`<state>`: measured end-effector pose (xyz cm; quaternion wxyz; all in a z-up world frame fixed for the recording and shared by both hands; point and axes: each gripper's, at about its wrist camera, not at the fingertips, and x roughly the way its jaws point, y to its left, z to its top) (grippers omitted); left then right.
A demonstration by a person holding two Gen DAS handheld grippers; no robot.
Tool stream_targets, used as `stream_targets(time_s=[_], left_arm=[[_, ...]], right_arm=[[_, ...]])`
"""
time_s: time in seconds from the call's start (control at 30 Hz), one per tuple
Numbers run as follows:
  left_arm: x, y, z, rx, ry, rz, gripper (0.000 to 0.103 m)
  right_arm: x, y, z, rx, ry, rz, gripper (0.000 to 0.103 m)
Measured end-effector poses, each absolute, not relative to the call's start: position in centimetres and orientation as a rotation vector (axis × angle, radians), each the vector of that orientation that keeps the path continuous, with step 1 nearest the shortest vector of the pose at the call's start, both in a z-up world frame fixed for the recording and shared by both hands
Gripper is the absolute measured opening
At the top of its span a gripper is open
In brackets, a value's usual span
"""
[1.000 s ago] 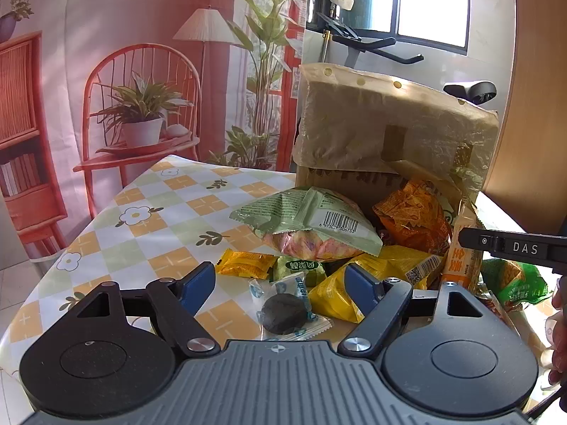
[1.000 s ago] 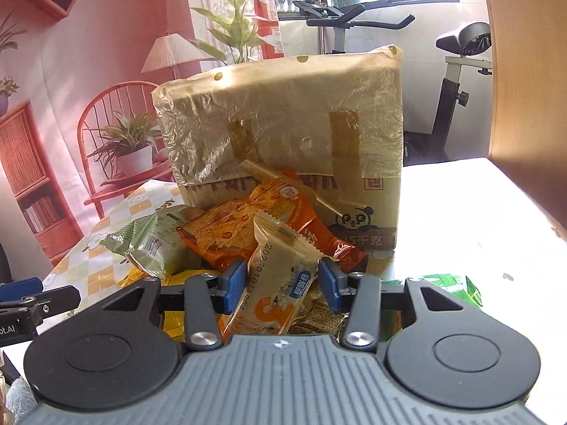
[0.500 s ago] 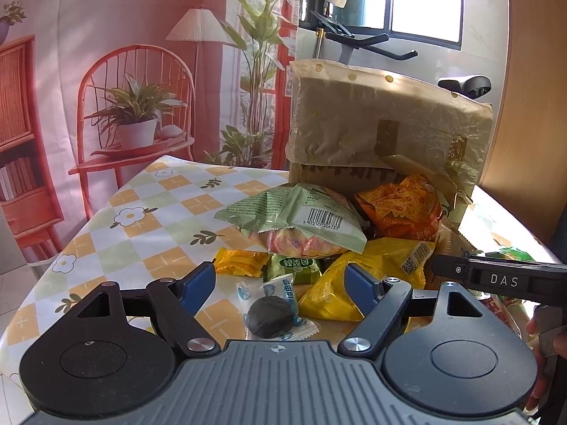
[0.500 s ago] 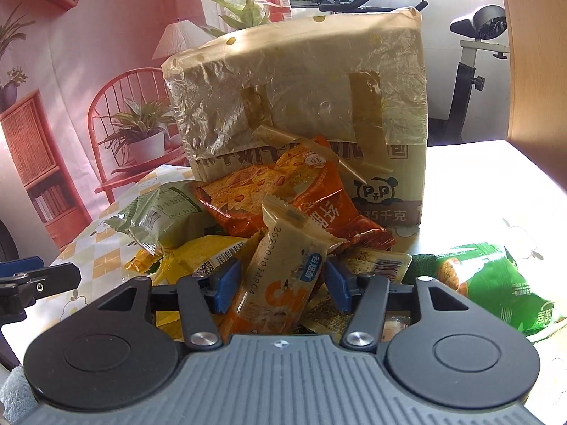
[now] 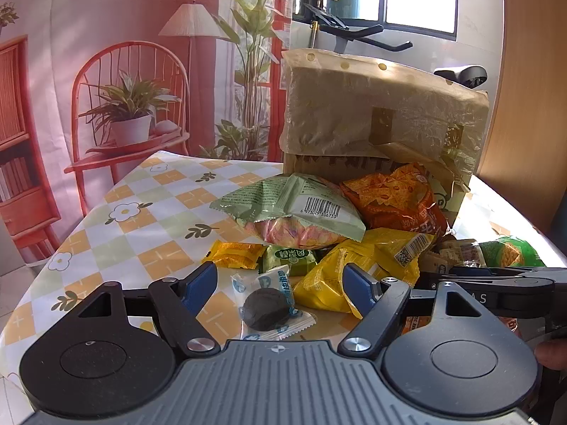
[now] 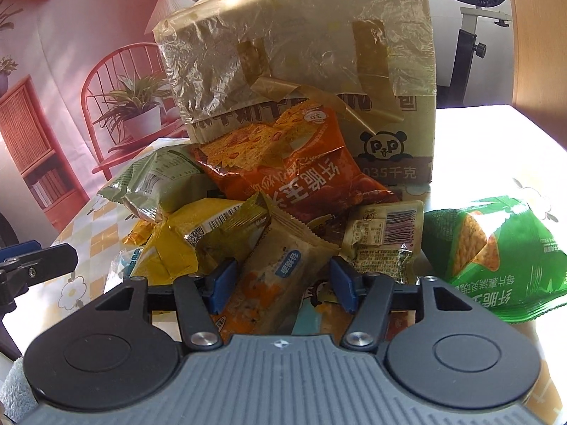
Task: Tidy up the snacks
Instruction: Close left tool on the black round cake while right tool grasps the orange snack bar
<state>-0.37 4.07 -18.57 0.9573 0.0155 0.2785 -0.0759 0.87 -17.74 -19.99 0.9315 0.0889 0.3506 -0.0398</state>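
Note:
A pile of snack packets lies on the checked tablecloth [image 5: 149, 219] in front of a taped cardboard box [image 5: 375, 120]. My left gripper [image 5: 280, 283] is open, with a clear-wrapped dark round snack [image 5: 265, 308] lying between its fingers on the table. My right gripper [image 6: 281, 279] has opened around a beige snack bar packet [image 6: 280, 269] that leans on the pile; the blue pads stand a little apart from it. A light green bag [image 5: 294, 205], an orange chip bag [image 6: 290, 166] and a yellow bag [image 6: 191, 241] are stacked behind.
A green cracker bag [image 6: 496, 258] lies to the right of the pile. Small yellow [image 5: 234, 255] and green [image 5: 290, 258] packets lie by the left gripper. The right gripper's finger [image 5: 496, 279] shows in the left wrist view. The table's left edge is near.
My right gripper has lowered toward the pile with the beige bar and its jaws have widened around it. My left gripper has drifted slightly closer to the dark round snack.

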Motion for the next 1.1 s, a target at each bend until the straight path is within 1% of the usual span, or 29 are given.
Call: stream_targets(time_s=[0.2,0.23,0.27,0.3,0.4,0.6,0.7,0.9,1.0,1.07,1.1], left_arm=[[1.5,6.5,-18.9,0.013,0.618,-0.102,0.073],[2.1,7.0,-19.1,0.012,0.645,-0.091,0.07],[2.7,7.5,-19.3,0.001,0.671,-0.083,0.063],[3.2,8.0,-19.5,-0.015,0.689,-0.08,0.062],[4.2,8.4,-20.1,-0.05,0.724,-0.089,0.062],[5.0,6.2,-20.9,-0.014,0.728,-0.138,0.063],[4.9,5.9,-21.2,-0.02,0.735,-0.149,0.063],[4.0,6.2,-22.2,-0.033,0.75,-0.148,0.063],[4.1,6.2,-22.6,-0.036,0.757,-0.147,0.063],[4.3,6.1,-22.7,-0.044,0.76,-0.15,0.063],[4.5,6.0,-22.7,-0.048,0.76,-0.151,0.063]], right_arm=[[0.4,-16.8,-19.6,0.12,0.723,-0.068,0.061],[0.3,-16.8,-19.5,0.121,0.724,-0.067,0.06],[0.3,-16.7,-19.4,0.12,0.725,-0.067,0.059],[0.2,-16.6,-19.4,0.116,0.729,-0.065,0.059],[-0.1,-16.0,-19.2,0.106,0.74,-0.052,0.058],[-1.0,-14.5,-19.0,0.059,0.782,0.002,0.059],[-1.0,-13.9,-19.6,0.034,0.81,0.011,0.058],[0.0,-13.7,-21.0,0.07,0.854,0.028,0.056],[0.7,-13.7,-21.6,0.059,0.847,0.012,0.05],[0.8,-13.9,-21.8,0.047,0.836,0.002,0.045],[0.7,-13.8,-21.8,0.042,0.83,-0.001,0.044]])
